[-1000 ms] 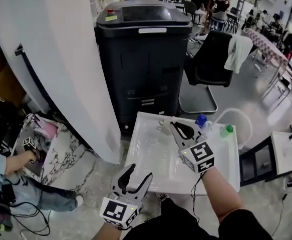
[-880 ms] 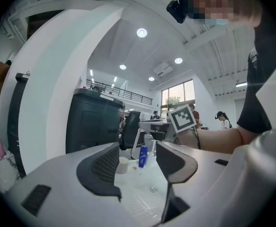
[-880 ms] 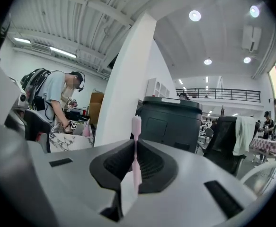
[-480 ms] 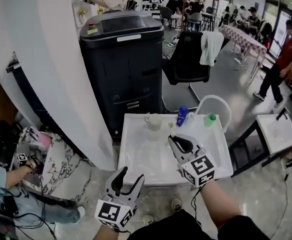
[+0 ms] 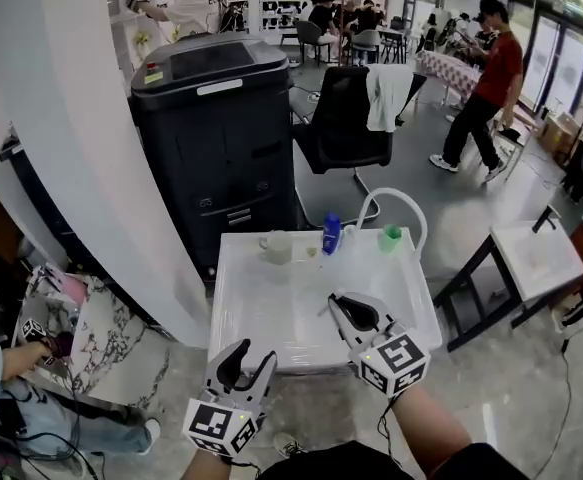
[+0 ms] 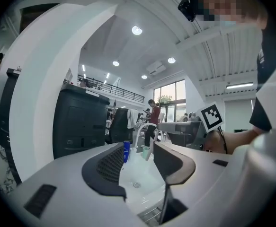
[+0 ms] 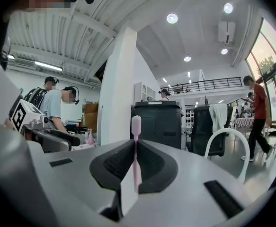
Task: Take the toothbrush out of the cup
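Pink toothbrush (image 7: 136, 138) is pinched in the right claw (image 5: 335, 303), well apart from the far cup (image 5: 274, 249), so it looks out. Next, put it down. Left claw (image 5: 254, 351), spread, empty, just closed slightly.

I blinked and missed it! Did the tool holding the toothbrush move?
Yes. The right tool pulled back from the cup toward the basin's near edge, toothbrush clamped in it.

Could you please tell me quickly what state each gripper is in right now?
Left gripper: open, jaws have just been closing a little, nothing between them.
Right gripper: shut on the toothbrush.
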Available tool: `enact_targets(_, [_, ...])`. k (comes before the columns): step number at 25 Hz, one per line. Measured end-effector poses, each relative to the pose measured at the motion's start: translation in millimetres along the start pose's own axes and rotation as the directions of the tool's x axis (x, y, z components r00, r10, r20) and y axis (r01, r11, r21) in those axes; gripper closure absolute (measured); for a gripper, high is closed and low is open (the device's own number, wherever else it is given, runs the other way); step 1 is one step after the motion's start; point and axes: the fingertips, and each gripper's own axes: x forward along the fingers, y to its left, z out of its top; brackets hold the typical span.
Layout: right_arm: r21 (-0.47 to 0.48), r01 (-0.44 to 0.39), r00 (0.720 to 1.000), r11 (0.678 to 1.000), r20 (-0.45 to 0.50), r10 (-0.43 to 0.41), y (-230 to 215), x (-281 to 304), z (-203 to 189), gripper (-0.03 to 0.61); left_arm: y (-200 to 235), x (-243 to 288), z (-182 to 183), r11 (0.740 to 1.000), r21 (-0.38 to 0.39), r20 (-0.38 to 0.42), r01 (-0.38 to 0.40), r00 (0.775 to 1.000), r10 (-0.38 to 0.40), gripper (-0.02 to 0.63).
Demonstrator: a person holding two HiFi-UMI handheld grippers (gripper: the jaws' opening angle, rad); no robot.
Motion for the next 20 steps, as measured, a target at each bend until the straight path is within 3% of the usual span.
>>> enact_targets(6, [0.029,-0.043,0.999,0.999,0.012,0.042,-6.9,-45.6,-2.6,0.551,-47.0,2.0,1.9,0.999,0.012,0.001,-0.041,0.999,0.041,0.58])
enact_targets(20, [0.053,-0.159,0.987,0.986,0.028,0.158,-3.3,-147.7,-13.7,0.551,-160.7,-13.3,-19.5,0.992,0.006,-0.008,-0.127,0.992,0.127,0.594])
